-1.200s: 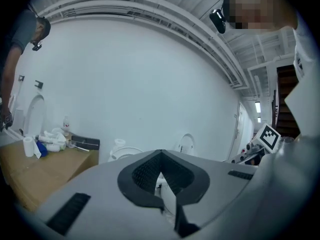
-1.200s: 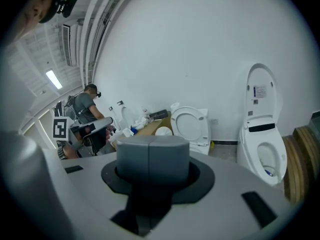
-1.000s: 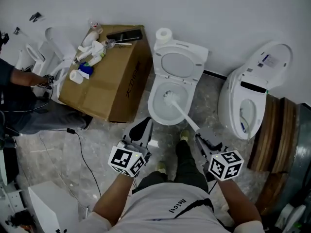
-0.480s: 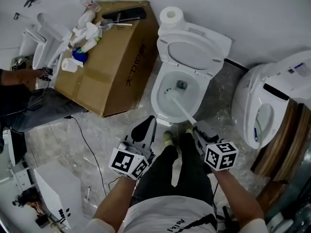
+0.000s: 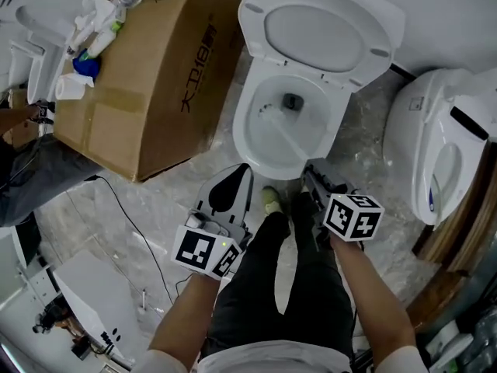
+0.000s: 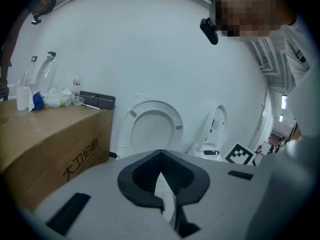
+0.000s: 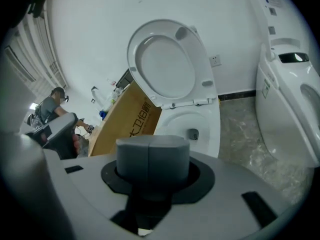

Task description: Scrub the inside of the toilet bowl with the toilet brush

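The white toilet bowl (image 5: pixel 250 148) stands open at top centre, its lid (image 5: pixel 317 28) raised against the wall. A white toilet brush (image 5: pixel 286 141) reaches into the bowl, its head low on the left inner wall near the drain. My right gripper (image 5: pixel 312 174) is at the bowl's front rim, shut on the brush's handle. In the right gripper view the pressed jaws of that gripper (image 7: pixel 150 156) hide the brush, with the bowl (image 7: pixel 186 120) beyond. My left gripper (image 5: pixel 241 172) hovers left of the bowl's front, shut and holding nothing. The left gripper view looks over its jaws (image 6: pixel 162 176) at the lid (image 6: pixel 152 130).
A cardboard box (image 5: pixel 147 76) with bottles and tissue on top stands left of the toilet. A second white toilet (image 5: pixel 435 146) and wooden panels (image 5: pixel 458 239) are on the right. A black cable (image 5: pixel 116 208) runs over the marble floor. My feet (image 5: pixel 272 200) stand just before the bowl.
The head view has closed in on the toilet, which now fills more of the frame. Both grippers have come nearer the bowl's front. The brush stays in the bowl in my right gripper.
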### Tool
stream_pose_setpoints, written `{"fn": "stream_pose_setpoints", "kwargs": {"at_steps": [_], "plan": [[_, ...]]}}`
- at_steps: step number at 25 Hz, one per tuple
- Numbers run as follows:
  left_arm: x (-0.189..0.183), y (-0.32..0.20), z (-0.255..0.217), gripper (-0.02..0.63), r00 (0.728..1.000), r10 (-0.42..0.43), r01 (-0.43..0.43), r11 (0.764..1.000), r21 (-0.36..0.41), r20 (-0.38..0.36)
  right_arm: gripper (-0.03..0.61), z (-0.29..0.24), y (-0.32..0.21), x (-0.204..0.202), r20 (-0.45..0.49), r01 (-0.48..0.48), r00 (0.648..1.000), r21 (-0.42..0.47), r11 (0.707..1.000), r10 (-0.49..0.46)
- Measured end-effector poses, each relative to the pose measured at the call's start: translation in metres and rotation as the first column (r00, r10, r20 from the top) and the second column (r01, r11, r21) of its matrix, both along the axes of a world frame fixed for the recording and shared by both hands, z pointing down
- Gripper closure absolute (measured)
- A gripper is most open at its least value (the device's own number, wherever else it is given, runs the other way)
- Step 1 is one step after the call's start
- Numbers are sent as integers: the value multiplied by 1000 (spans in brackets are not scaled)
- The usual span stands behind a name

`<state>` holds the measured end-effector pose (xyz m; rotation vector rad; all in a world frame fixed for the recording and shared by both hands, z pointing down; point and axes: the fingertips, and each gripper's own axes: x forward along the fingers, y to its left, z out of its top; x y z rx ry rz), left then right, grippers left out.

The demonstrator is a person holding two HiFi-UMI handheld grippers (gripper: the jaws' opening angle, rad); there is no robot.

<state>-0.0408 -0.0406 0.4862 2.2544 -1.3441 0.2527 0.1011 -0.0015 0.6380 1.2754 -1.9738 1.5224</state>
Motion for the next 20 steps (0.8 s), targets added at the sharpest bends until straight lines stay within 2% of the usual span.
{"fn": "stream_pose_setpoints", "kwargs": {"at_steps": [5, 12, 17, 20], "plan": [[-8, 0, 41, 607, 1000, 19, -19, 1000, -7, -3, 420, 53, -21, -15, 35, -63, 997, -39, 997, 65], [-28, -2, 76, 607, 1000, -9, 9, 1000, -14, -13, 420, 99, -42, -33, 63, -111, 991, -50, 993, 114], [-42, 0, 81, 607, 999, -32, 32, 999, -17, -21, 420, 106, -41, -48, 82, -66, 994, -58, 996, 71], [-48, 1, 80, 607, 999, -44, 44, 999, -19, -30, 420, 103, -32, -51, 65, 35, 997, -59, 998, -32]]}}
